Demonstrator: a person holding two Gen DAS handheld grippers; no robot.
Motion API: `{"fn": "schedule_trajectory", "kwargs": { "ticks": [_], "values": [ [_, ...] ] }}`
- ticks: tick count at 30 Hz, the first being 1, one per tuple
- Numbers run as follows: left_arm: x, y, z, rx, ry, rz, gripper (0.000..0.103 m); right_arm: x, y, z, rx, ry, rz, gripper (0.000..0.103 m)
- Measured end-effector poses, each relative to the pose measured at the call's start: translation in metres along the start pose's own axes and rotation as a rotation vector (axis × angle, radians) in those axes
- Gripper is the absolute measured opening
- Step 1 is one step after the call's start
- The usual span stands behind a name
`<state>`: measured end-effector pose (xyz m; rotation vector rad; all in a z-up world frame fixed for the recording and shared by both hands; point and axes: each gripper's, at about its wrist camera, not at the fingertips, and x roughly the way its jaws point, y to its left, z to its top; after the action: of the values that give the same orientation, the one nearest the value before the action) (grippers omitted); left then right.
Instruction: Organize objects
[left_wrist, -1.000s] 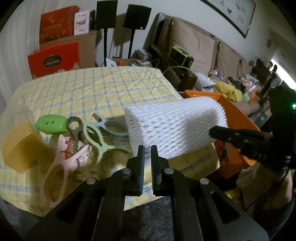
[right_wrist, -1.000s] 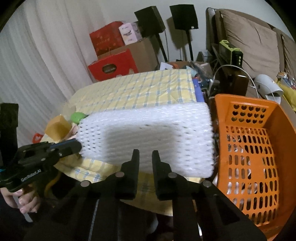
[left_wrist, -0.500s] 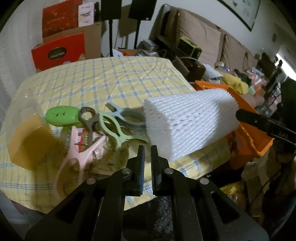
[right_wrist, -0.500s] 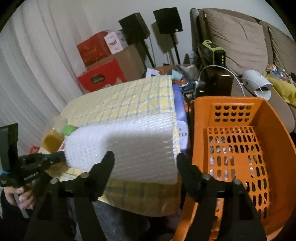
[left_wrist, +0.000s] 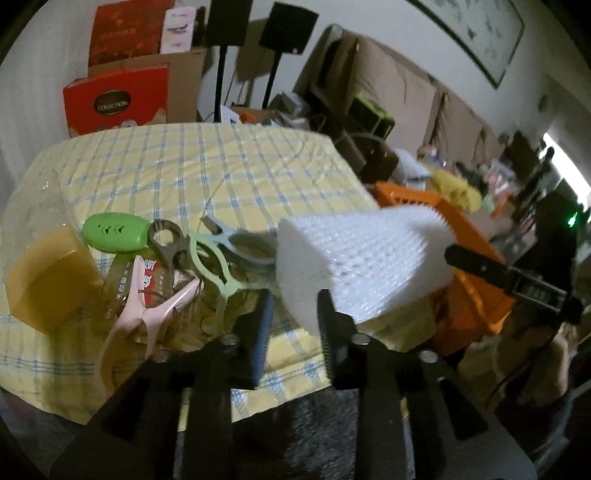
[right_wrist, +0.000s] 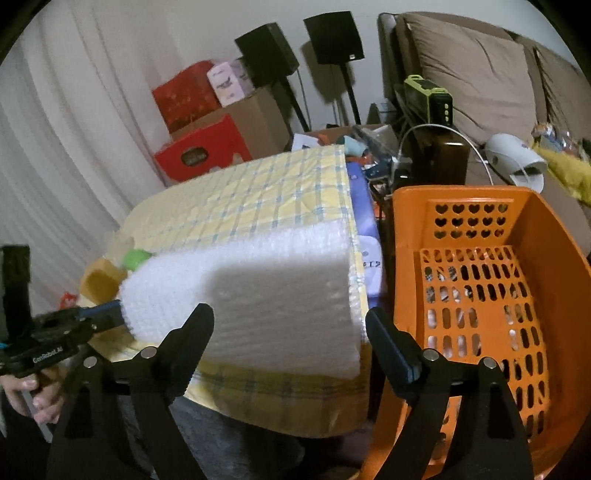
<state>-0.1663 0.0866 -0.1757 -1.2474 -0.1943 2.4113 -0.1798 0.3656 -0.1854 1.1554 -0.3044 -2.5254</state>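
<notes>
A white foam-net block (left_wrist: 365, 254) (right_wrist: 258, 295) lies along the near edge of the yellow checked tablecloth (left_wrist: 207, 173), beside an orange basket (right_wrist: 472, 221). My left gripper (left_wrist: 293, 317) is at the block's left end. Its jaws are opening with the block's lower corner in the gap, and the pads no longer press on it. My right gripper (right_wrist: 290, 317) is at the block's other end. Its jaws are spread wide and still opening, and nothing is gripped. One of its fingers (left_wrist: 476, 264) reaches to the block's right end.
On the cloth to the left lie a green oval case (left_wrist: 114, 232), a yellow block (left_wrist: 48, 277), a pink clip (left_wrist: 147, 314), a pale green clip (left_wrist: 210, 258) and a metal opener (left_wrist: 166, 240). Red boxes (left_wrist: 114, 99), speakers and a sofa (right_wrist: 472, 66) stand behind. A hand (right_wrist: 33, 398) holds the left gripper.
My right jaws have gone from shut to wide apart, and my left jaws have parted. The foam block now sits further right, closer to the basket.
</notes>
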Motion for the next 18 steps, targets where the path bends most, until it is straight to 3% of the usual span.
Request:
{"fn": "schedule_trajectory", "kwargs": {
  "ticks": [1, 2, 4, 7, 12, 18],
  "values": [
    [-0.002, 0.001, 0.001, -0.008, -0.006, -0.018, 0.031, -0.002, -0.004, 0.001, 0.020, -0.004, 0.013, 0.088],
    [-0.003, 0.002, 0.003, -0.019, -0.013, -0.046, 0.041, -0.003, -0.008, 0.002, 0.044, -0.007, 0.027, 0.088],
    [-0.006, 0.006, 0.004, -0.072, -0.030, -0.150, 0.075, -0.004, -0.013, 0.003, 0.071, -0.008, 0.042, 0.088],
    [-0.009, 0.012, 0.007, -0.137, -0.042, -0.279, 0.078, -0.003, -0.022, 0.004, 0.129, 0.016, 0.097, 0.088],
    [-0.010, 0.017, 0.010, -0.150, -0.032, -0.283, 0.078, -0.007, -0.037, 0.004, 0.205, 0.009, 0.121, 0.089],
    [0.002, -0.002, -0.001, -0.082, 0.089, -0.392, 0.078, 0.000, -0.034, 0.001, 0.207, 0.034, 0.132, 0.089]
  ]
}}
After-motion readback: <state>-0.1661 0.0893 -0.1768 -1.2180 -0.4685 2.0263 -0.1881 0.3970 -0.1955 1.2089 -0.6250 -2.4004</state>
